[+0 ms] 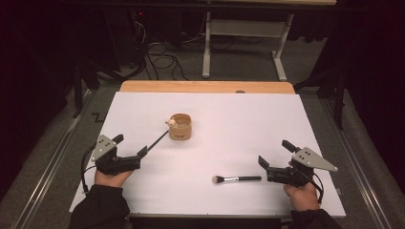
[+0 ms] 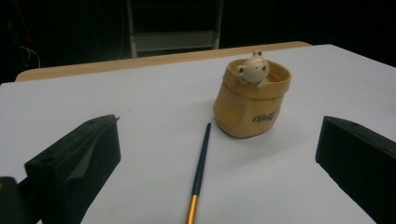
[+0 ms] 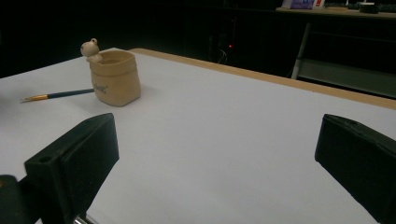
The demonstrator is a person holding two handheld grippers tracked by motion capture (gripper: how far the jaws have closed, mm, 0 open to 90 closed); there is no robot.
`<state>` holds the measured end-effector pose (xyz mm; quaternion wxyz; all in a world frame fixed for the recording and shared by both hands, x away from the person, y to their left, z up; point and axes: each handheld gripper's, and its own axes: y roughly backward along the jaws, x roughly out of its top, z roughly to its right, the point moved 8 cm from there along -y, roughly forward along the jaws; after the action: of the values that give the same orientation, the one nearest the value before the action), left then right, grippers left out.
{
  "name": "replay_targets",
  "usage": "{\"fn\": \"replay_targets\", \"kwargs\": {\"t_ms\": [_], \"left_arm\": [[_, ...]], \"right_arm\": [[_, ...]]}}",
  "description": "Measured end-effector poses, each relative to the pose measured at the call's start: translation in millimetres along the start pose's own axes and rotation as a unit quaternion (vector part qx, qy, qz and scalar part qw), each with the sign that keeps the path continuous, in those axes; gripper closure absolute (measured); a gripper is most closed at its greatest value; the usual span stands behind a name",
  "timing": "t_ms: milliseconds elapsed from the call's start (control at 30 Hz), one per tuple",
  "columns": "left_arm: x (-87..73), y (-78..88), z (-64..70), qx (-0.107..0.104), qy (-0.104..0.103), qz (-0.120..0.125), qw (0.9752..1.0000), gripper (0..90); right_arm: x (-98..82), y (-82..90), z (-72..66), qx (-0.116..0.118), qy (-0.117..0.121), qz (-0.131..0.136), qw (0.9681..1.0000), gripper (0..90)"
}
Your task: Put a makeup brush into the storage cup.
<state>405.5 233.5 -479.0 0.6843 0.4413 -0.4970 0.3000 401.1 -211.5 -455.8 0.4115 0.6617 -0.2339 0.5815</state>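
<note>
One tan pot (image 1: 180, 127) with one bear figure (image 1: 170, 123) ahead of the left gripper (image 1: 131, 150), one thin brush (image 1: 157, 141) between its jaws — wide open, empty, one makeup brush (image 1: 237, 179) just left of the right gripper (image 1: 274, 158) — open, empty.

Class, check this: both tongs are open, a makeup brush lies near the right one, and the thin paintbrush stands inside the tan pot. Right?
Not quite. The thin paintbrush lies flat on the table beside the tan pot, as the left gripper view shows. The rest holds.

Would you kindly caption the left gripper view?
Open left gripper faces a slim dark gold-ferruled brush lying before a tan bear-trimmed fabric pot.
</note>
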Motion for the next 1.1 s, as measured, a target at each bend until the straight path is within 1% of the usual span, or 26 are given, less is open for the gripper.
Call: {"fn": "replay_targets", "kwargs": {"t_ms": [67, 167, 200, 267, 300, 333, 367, 400, 500, 600, 700, 833, 967, 1033, 1100], "left_arm": [[-0.3, 0.5, -3.8, 0.006, 0.004, -0.001, 1.0000, 0.6], [0.4, 2.5, -8.2, 0.016, 0.002, 0.000, 0.9999, 0.6], [0.8, 5.1, -13.4, 0.029, -0.001, 0.001, 0.9996, 0.6], [0.5, 8.1, -19.8, 0.043, -0.005, -0.001, 0.9991, 0.6], [0.5, 8.1, -19.8, 0.043, -0.005, -0.001, 0.9991, 0.6], [-0.3, 11.3, -26.3, 0.056, -0.006, -0.003, 0.9984, 0.6], [-0.3, 11.3, -26.3, 0.056, -0.006, -0.003, 0.9984, 0.6], [-0.9, 12.9, -29.5, 0.061, -0.005, -0.004, 0.9981, 0.6], [-1.4, 15.0, -33.4, 0.065, 0.000, -0.002, 0.9979, 0.6], [-0.9, 15.7, -34.1, 0.066, 0.003, 0.000, 0.9978, 0.6], [-1.2, 15.0, -31.6, 0.062, 0.000, -0.003, 0.9981, 0.7], [-3.0, 13.7, -30.0, 0.055, 0.005, -0.006, 0.9985, 1.2], [-4.5, 11.9, -28.7, 0.054, 0.001, -0.012, 0.9985, 1.6], [-6.2, 10.2, -27.1, 0.048, 0.004, -0.019, 0.9987, 1.6], [-7.6, 9.5, -25.4, 0.042, 0.002, -0.022, 0.9989, 3.5]], "right_arm": [[-0.5, -0.2, 0.5, 0.001, 0.000, -0.001, 1.0000, 0.5], [-1.2, -0.4, 1.1, -0.001, 0.000, -0.003, 1.0000, 0.5], [-0.9, -0.3, 1.4, -0.001, 0.000, -0.002, 1.0000, 0.5], [-0.9, -0.2, 1.6, -0.001, -0.002, -0.001, 1.0000, 0.5], [-0.9, -0.2, 1.7, -0.001, -0.002, -0.001, 1.0000, 0.5], [-1.0, -0.3, 1.7, -0.001, -0.002, -0.002, 1.0000, 0.5], [-1.0, -0.3, 1.7, -0.001, -0.002, -0.002, 1.0000, 0.5], [-0.9, -0.3, 1.7, -0.001, -0.002, -0.002, 1.0000, 0.5], [-0.9, -0.3, 1.7, -0.001, -0.002, -0.001, 1.0000, 0.5], [-1.0, -0.4, 1.6, 0.000, -0.002, -0.002, 1.0000, 0.5], [-1.0, -0.5, 1.5, 0.000, -0.001, -0.002, 1.0000, 0.5], [-1.1, -0.6, 2.0, 0.000, 0.000, -0.002, 1.0000, 0.5], [-0.4, -0.4, 3.3, -0.001, -0.002, -0.001, 1.0000, 0.5], [-0.3, -0.2, 3.4, -0.001, -0.002, -0.001, 1.0000, 0.5], [-0.1, 0.0, 3.7, -0.002, -0.001, -0.002, 1.0000, 0.5]]}}
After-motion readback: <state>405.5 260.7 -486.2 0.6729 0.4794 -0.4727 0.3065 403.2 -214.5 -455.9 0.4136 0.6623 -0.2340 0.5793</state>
